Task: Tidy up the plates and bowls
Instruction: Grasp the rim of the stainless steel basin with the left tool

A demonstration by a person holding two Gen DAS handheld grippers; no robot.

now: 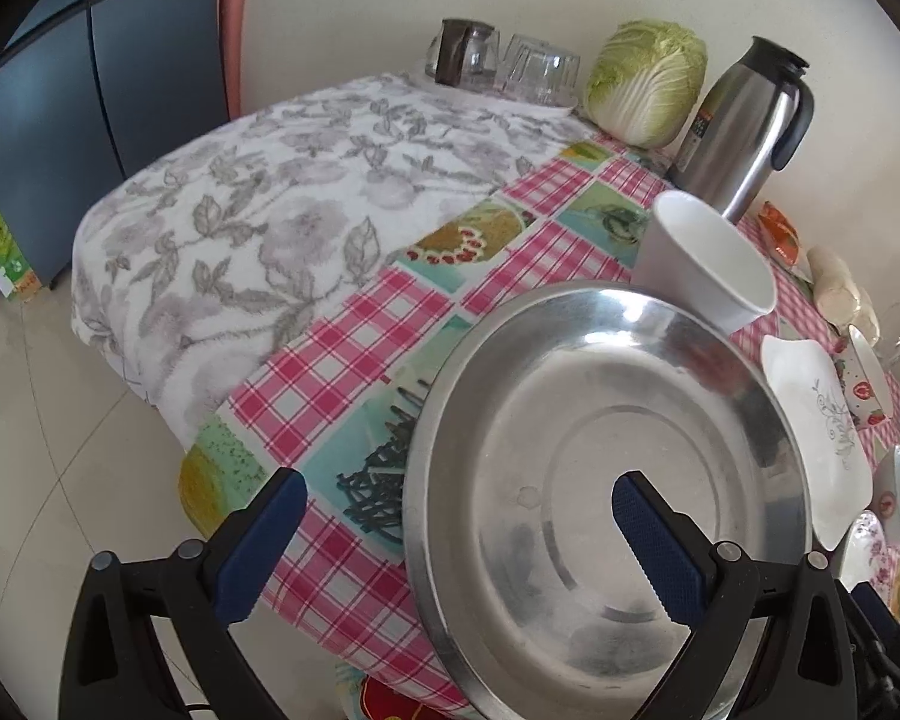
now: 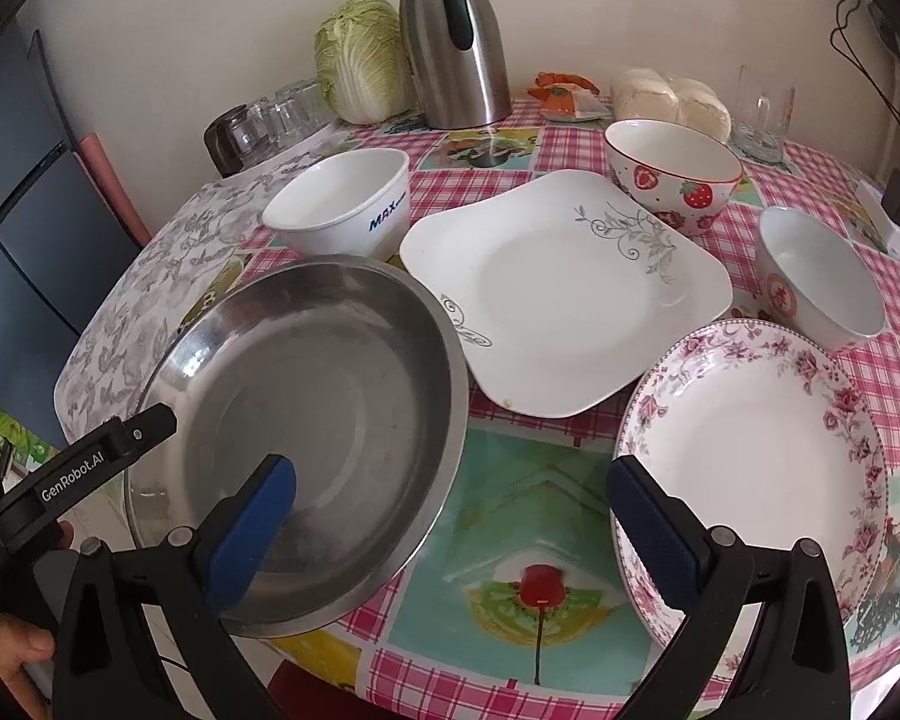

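At the table's near left edge the steel pan (image 2: 306, 420) overhangs, straddled by the spread-jawed left gripper (image 1: 459, 546), so a shallow rim grip could tip it off, while the right gripper (image 2: 453, 531) hangs wide open.

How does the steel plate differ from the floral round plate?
The steel plate is bare grey metal; the floral plate is white with pink flowers around its rim. The steel plate is tilted, its near-left edge raised past the table edge; the floral plate lies flat on the table. The left gripper straddles the steel rim; nothing grips the floral plate. Both are round and empty.
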